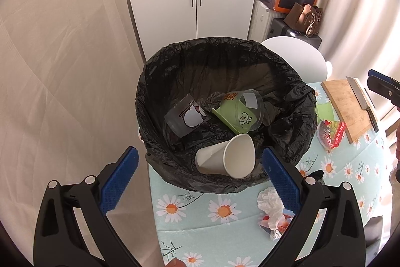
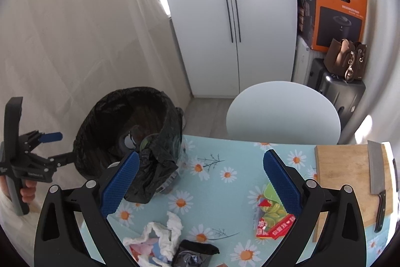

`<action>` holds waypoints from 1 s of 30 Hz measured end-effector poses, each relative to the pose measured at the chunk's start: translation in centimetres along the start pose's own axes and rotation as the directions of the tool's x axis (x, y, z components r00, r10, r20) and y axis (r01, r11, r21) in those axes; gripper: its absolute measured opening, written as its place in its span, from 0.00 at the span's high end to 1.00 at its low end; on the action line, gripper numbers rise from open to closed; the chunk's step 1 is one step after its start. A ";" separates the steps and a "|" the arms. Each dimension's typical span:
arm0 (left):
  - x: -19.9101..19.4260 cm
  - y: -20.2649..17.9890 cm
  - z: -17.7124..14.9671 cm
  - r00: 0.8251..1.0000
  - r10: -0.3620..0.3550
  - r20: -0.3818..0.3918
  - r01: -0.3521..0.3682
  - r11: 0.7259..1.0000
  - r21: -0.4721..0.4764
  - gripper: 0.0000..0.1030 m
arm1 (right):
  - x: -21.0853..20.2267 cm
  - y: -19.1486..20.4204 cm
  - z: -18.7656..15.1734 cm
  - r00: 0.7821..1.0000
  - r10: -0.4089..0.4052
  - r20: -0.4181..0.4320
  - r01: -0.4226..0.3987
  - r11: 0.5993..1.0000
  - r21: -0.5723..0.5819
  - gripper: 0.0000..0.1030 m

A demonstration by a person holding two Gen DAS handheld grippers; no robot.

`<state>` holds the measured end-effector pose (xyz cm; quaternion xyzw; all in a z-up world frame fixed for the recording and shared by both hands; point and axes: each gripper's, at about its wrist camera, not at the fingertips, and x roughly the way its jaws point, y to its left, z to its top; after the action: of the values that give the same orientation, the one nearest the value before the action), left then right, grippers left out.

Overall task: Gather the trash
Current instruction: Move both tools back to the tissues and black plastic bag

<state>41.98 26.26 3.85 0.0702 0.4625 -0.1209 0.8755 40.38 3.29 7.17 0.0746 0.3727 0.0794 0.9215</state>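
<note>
Already, from the left wrist, my left gripper [image 1: 200, 175] hangs with jaws released over the lined bin [image 1: 160, 81], where a paper cup [image 1: 225, 159] and two plastic cups lie. From the right wrist, my right gripper [image 2: 200, 179] is released and empty too; crumpled tissue [image 2: 162, 237] and a red-green wrapper [image 2: 272, 219] remain on the tabletop [image 2: 220, 194].

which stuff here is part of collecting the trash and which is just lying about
Job:
- bin with black liner
- white paper cup
- crumpled tissue
- red and green wrapper
- black wrapper

Lying about:
- cutting board
- cleaver
- white chair
</note>
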 end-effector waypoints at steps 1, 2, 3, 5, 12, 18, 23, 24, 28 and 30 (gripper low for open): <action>-0.2 -0.2 -0.2 1.000 0.004 0.002 -0.004 1.000 -0.005 0.06 | -0.2 -0.3 -0.1 1.000 0.000 -0.002 0.000 1.000 -0.002 0.08; -0.4 -0.4 -0.4 1.000 0.012 0.003 -0.011 1.000 -0.010 0.06 | -0.4 -0.5 -0.3 1.000 0.003 -0.006 -0.003 1.000 -0.007 0.08; -0.6 -0.7 -0.6 1.000 0.020 0.003 -0.020 1.000 -0.016 0.06 | -0.6 -0.9 -0.4 1.000 0.006 -0.012 -0.006 1.000 -0.013 0.08; -1.0 -1.0 -1.0 0.999 0.037 0.005 -0.037 0.999 -0.035 0.06 | -1.0 -1.5 -0.7 1.000 0.004 -0.019 -0.005 1.000 -0.023 0.08; -1.9 -2.8 -2.7 0.996 0.086 -0.010 -0.087 0.993 -0.075 0.06 | -2.3 -4.0 -2.0 1.000 0.006 -0.029 -0.007 0.999 -0.032 0.08; -2.1 -4.7 -4.2 0.995 0.095 -0.038 -0.098 0.991 -0.091 0.06 | -2.9 -5.8 -3.5 0.998 -0.017 -0.059 0.012 0.996 -0.083 0.08; -2.0 -6.8 -5.9 0.991 0.123 -0.060 -0.129 0.986 -0.105 0.06 | -3.0 -7.2 -4.8 0.996 -0.014 -0.090 0.004 0.994 -0.111 0.08; -2.1 -7.3 -6.3 0.990 0.127 -0.061 -0.133 0.985 -0.108 0.06 | -3.0 -7.5 -5.1 0.995 -0.010 -0.095 -0.001 0.993 -0.116 0.08; -2.4 -8.7 -7.6 0.987 0.149 -0.067 -0.157 0.979 -0.128 0.06 | -3.2 -8.4 -6.0 0.993 0.003 -0.115 -0.019 0.990 -0.142 0.08; -2.6 -9.2 -8.3 0.986 0.149 -0.071 -0.158 0.977 -0.147 0.06 | -3.3 -8.8 -6.3 0.993 0.012 -0.121 -0.031 0.988 -0.154 0.08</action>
<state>31.41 19.74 1.21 0.0422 0.4894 -0.0153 0.8709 34.38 -5.49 3.18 0.0017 0.4191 0.1225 0.8997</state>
